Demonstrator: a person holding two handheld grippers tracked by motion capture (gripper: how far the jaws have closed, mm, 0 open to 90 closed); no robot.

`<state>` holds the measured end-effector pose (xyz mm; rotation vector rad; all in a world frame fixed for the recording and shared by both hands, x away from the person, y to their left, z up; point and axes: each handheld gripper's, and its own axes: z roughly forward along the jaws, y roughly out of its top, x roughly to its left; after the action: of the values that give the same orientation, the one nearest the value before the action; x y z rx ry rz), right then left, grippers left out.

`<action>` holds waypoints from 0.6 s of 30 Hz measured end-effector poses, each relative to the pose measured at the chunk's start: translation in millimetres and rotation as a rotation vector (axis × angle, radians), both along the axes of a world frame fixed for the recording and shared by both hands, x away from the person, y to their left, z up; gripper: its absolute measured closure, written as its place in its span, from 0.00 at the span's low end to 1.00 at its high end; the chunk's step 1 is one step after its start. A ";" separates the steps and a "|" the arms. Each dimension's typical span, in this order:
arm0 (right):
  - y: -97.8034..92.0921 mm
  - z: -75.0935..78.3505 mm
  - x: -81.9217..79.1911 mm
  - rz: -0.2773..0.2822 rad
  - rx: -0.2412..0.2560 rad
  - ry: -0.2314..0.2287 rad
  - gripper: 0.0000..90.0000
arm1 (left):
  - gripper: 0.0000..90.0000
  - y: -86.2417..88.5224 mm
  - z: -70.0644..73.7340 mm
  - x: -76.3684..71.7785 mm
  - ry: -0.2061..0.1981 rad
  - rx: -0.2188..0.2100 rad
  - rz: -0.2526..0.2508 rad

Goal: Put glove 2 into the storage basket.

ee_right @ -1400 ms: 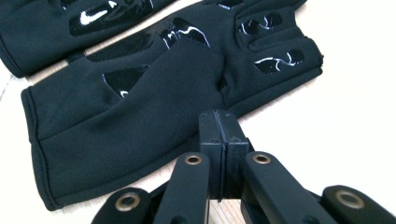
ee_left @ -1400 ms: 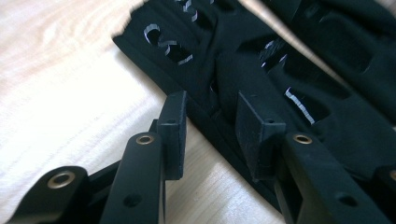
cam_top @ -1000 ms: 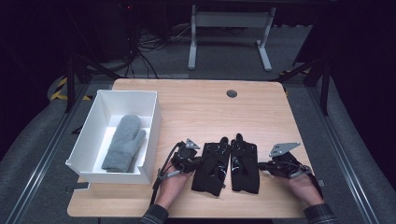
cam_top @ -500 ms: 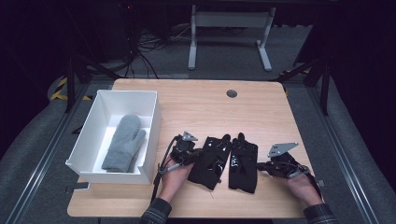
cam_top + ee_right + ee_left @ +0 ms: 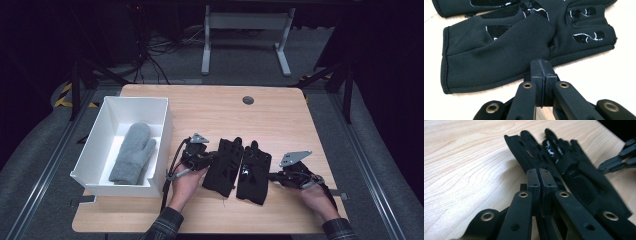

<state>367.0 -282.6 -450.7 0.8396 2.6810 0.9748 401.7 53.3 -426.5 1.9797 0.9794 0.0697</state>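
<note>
White box on table's left holds grey mitten. Left gripper, jaws clenched, nips the left black glove's edge. Right black glove lies touching it, near centre. Right gripper clenched at that glove's right edge, nothing visibly held.

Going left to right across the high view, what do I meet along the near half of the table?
White rectangular box holding a grey knitted mitten → left gripper → left black fabric glove → right black fabric glove → right gripper.
</note>
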 end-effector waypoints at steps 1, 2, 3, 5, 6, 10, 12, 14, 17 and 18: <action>2.0 0.3 0.7 0.003 0.005 -0.002 1.00 | 0.98 0.3 1.8 -0.3 0.000 -0.002 -0.004; 3.9 0.8 1.4 0.004 0.009 -0.004 1.00 | 0.98 0.4 3.3 -0.7 -0.001 -0.015 -0.008; 5.9 1.1 2.1 0.007 0.011 -0.007 1.00 | 0.98 1.1 5.3 -1.1 -0.003 -0.020 -0.013; 9.7 1.2 3.4 0.012 0.015 -0.008 1.00 | 0.98 1.4 8.6 -1.9 -0.011 -0.034 -0.014; 11.2 1.1 4.2 0.015 0.014 -0.008 1.00 | 0.98 1.2 10.3 -1.6 -0.011 -0.035 -0.022; 16.0 -0.1 7.3 0.019 0.021 -0.009 1.00 | 0.98 -1.1 15.7 0.4 -0.023 -0.038 -0.039; 18.9 -0.2 8.6 0.023 0.022 -0.009 1.00 | 0.98 -2.1 19.2 2.1 -0.033 -0.039 -0.044; 20.5 -0.2 9.0 0.024 0.021 -0.009 1.00 | 0.98 -2.4 20.2 2.5 -0.033 -0.048 -0.046; 27.6 -0.7 10.8 0.035 0.022 -0.016 1.00 | 0.98 -4.4 25.9 5.6 -0.050 -0.047 -0.064; 27.6 -0.7 10.8 0.035 0.022 -0.016 1.00 | 0.98 -4.4 25.9 5.6 -0.050 -0.047 -0.064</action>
<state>377.8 -255.0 -451.4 0.7878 2.6854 1.0155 407.3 49.0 -400.6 1.9558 0.8778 0.0598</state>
